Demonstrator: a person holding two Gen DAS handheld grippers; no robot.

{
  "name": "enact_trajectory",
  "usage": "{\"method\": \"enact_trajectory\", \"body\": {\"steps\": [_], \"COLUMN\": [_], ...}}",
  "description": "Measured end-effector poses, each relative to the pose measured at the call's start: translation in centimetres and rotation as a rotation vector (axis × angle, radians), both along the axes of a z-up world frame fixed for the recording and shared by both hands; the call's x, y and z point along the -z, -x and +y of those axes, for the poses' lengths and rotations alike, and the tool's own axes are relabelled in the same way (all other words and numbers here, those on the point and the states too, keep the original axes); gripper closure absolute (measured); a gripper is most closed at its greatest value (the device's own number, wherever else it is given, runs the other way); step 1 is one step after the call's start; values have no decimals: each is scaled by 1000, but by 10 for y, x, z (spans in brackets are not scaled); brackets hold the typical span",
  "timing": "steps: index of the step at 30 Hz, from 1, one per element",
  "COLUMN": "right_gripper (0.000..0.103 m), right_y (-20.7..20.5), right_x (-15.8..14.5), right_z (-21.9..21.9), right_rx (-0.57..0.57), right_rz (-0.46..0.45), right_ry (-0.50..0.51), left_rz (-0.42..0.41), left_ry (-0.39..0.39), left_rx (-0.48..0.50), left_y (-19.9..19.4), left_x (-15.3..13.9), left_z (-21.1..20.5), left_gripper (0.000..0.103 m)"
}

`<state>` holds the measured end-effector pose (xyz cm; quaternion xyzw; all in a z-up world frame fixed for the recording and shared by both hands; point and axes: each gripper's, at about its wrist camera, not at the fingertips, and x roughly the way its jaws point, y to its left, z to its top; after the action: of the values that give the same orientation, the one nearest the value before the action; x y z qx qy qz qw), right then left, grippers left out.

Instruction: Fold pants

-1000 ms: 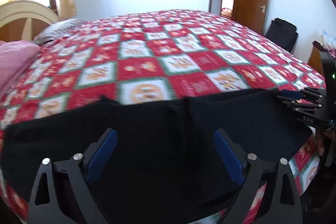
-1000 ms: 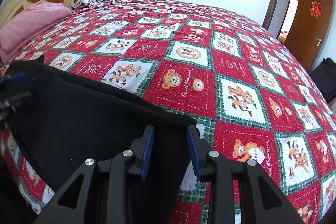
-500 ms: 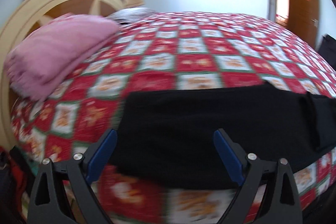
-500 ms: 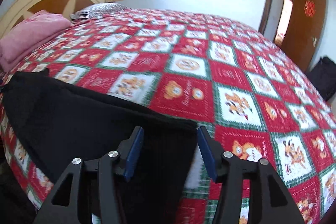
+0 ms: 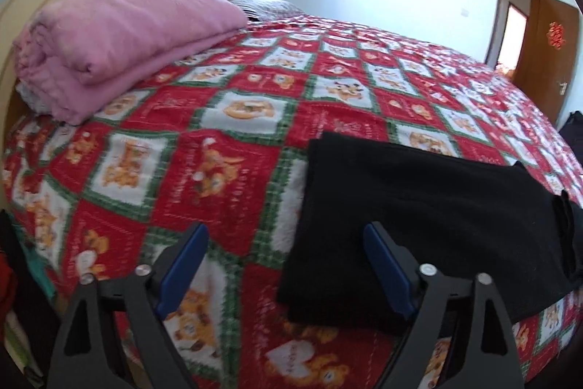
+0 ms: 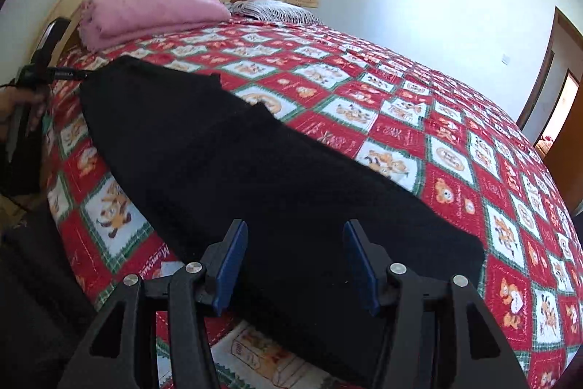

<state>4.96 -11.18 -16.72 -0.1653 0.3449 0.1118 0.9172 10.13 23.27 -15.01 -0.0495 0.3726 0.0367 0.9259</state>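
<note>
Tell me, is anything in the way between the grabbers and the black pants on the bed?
Nothing visible is. Both grippers are open and empty. The left gripper faces the near end of the black pants, and the right gripper already has them under its fingers. The pink blanket lies apart, by the headboard.

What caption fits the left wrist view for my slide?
Open left gripper hovers at the end of black pants lying flat on a red teddy-bear quilt, folded pink blanket behind.
</note>
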Motion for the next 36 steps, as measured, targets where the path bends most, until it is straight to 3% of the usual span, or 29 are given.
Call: {"method": "enact_trajectory", "body": {"steps": [2,5,7,10,13,16,19,21,26,31,36], "right_gripper": [46,46,45,45,45,44,44,43,43,42,41], "right_y": [0,-1,0,0,0,1,1,1,1,1,2], "right_x": [2,2,3,5,7,6,7,6,6,6,4], "right_z": [-2,-3,-2,-1,-1,-2,-3,-3,-4,-6,-7], "right_rx": [10,18,19,21,25,27,30,31,33,36,39], "right_rz": [9,8,5,8,4,3,3,2,0,3,-1], "right_ry": [-11,-20,-16,-16,-16,-18,-27,-27,-28,-38,-46], "left_rz": [0,6,4,18,6,9,13,5,-44,-105,-166], "left_ry": [33,120,113,52,113,130,141,157,211,332,307], "left_rx": [14,24,41,84,69,84,112,131,138,164,200], "left_y": [-3,-6,-6,-9,-14,-15,-12,-8,-1,4,10], "left_x": [2,3,1,5,10,10,3,-3,-21,-42,-69], "left_z": [1,4,-3,-19,-12,-11,-12,-12,-14,-17,-36], "left_gripper": [21,36,46,43,36,41,63,83,87,88,88]}}
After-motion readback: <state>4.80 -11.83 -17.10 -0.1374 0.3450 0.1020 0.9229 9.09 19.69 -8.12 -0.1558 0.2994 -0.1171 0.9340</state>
